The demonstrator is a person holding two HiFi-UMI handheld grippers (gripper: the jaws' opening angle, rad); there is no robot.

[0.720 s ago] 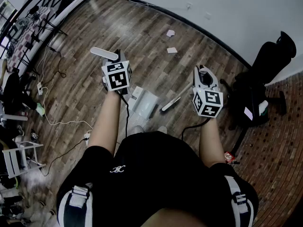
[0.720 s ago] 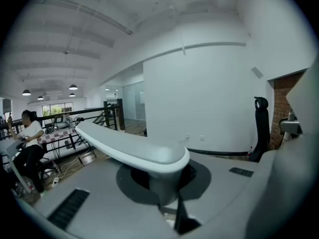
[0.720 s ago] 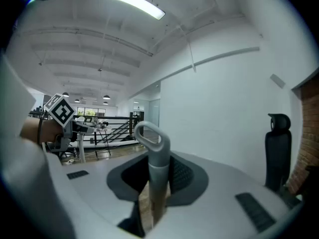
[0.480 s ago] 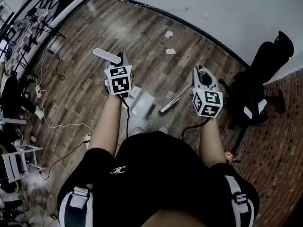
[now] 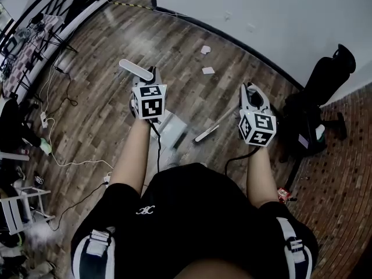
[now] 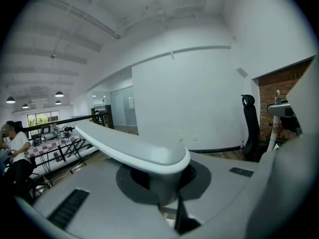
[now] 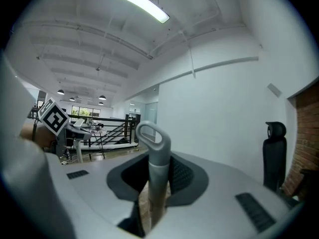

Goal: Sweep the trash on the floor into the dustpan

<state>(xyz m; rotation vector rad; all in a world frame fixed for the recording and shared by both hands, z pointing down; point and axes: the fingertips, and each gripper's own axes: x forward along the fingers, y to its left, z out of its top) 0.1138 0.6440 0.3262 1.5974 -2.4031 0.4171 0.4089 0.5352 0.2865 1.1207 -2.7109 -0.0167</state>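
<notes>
**A:** What is gripped by the left tongs (image 5: 149,79)?

**B:** They are closed on the long white plastic handle (image 6: 133,148) of a pale, boxy plastic dustpan (image 5: 173,128). The handle's flat top is seen jutting out past the jaws. The pan itself is held low over the brown wooden plank floor (image 5: 99,103), just ahead of the person's feet. Whether it is touching the boards cannot be told.

**A:** And the right tongs (image 5: 251,93)?

**B:** They are clamped round the slim grey shaft of a broom (image 7: 152,148), below its looped end. The shaft is slanted down to the left, and the broom's narrow pale head (image 5: 207,133) is found just beside the dustpan, on its right.

**A:** Where is the trash seen?

**B:** One small white paper scrap (image 5: 208,70) is lying on the floor ahead of the dustpan, and a second paper scrap (image 5: 205,49) lies beyond it, nearer the white wall (image 5: 261,4). Both are well apart from pan and broom head.

**A:** What else is shown?

**B:** A black office chair (image 5: 325,86) is parked by the wall on the right.
</notes>
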